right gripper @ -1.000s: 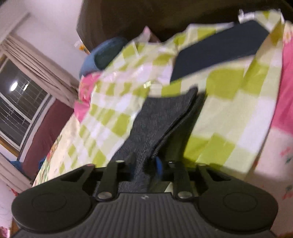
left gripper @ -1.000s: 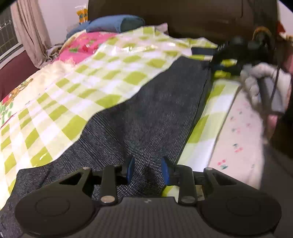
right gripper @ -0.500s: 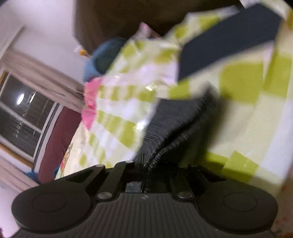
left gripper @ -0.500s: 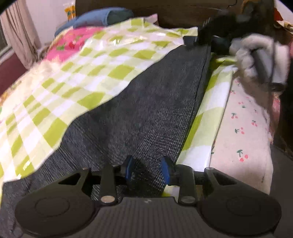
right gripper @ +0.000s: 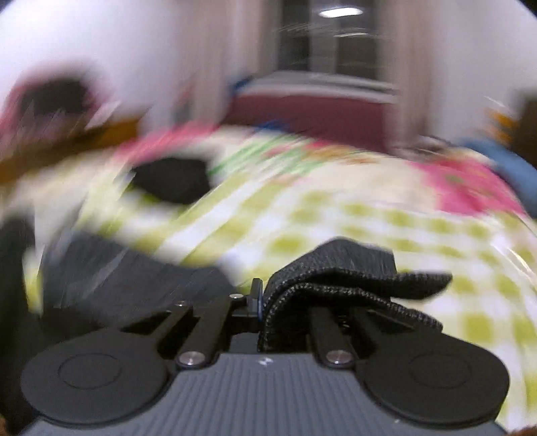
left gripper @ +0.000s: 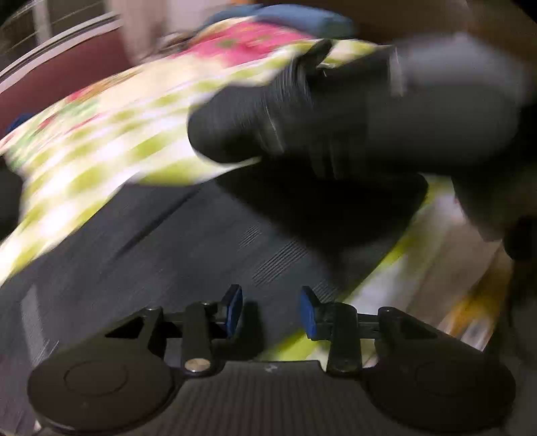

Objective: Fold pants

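Note:
The dark grey pants (left gripper: 188, 241) lie along the bed on a green-checked sheet (left gripper: 100, 147). My left gripper (left gripper: 271, 310) is open and empty, its blue pads just above the pants. In its view the right gripper (left gripper: 268, 110) passes close in front, blurred, held by a gloved hand. In the right wrist view my right gripper (right gripper: 265, 302) is shut on the end of the pants (right gripper: 352, 278), lifted over the sheet (right gripper: 335, 218). More of the pants (right gripper: 134, 278) lies at lower left.
A blue pillow (left gripper: 295, 16) lies at the head of the bed. A maroon panel and window (right gripper: 312, 110) stand behind the bed. A dark item (right gripper: 174, 181) lies on the sheet at left. The bed edge (left gripper: 446, 275) runs at right.
My right gripper has swung round with the pants end, now facing across the bed and crossing close in front of the left gripper. The left gripper stays open over the pants.

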The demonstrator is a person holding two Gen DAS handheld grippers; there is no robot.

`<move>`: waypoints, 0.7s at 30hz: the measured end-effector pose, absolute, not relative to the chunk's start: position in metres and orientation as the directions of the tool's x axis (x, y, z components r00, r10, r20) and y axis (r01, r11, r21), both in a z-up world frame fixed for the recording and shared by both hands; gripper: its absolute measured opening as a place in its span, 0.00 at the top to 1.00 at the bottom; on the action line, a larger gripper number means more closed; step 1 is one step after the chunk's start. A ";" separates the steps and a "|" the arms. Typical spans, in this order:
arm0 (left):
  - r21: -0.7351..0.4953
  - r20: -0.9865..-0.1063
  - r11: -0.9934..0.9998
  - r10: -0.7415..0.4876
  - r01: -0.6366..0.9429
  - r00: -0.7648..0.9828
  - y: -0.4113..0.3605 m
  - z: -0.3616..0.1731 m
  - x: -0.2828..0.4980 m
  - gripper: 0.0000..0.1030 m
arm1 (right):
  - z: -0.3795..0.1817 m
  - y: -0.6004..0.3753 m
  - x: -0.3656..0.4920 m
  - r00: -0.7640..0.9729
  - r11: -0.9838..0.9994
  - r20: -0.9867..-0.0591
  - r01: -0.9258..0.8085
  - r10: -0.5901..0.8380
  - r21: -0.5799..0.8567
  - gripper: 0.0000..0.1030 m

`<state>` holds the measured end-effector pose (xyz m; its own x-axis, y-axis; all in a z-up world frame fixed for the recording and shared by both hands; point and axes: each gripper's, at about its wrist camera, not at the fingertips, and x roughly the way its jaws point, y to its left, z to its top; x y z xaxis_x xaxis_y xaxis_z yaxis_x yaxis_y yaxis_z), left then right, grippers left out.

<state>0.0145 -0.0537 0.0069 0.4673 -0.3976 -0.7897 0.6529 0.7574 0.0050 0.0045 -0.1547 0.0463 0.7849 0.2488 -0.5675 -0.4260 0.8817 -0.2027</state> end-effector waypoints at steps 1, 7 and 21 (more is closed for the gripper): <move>-0.004 -0.793 0.789 -0.377 0.615 0.479 -0.034 0.004 0.012 0.51 | 0.032 -0.133 0.004 0.774 0.848 -0.588 -0.458 0.233 -0.267 0.92; -0.116 -0.736 0.843 -0.427 0.525 0.524 0.008 0.004 0.012 0.51 | -0.005 -0.108 0.008 0.702 0.849 -0.693 -0.460 0.167 -0.261 0.87; -0.199 -0.655 0.861 -0.472 0.468 0.590 0.048 0.019 0.008 0.51 | 0.027 -0.142 0.058 0.643 0.963 -0.725 -0.078 0.247 0.259 0.84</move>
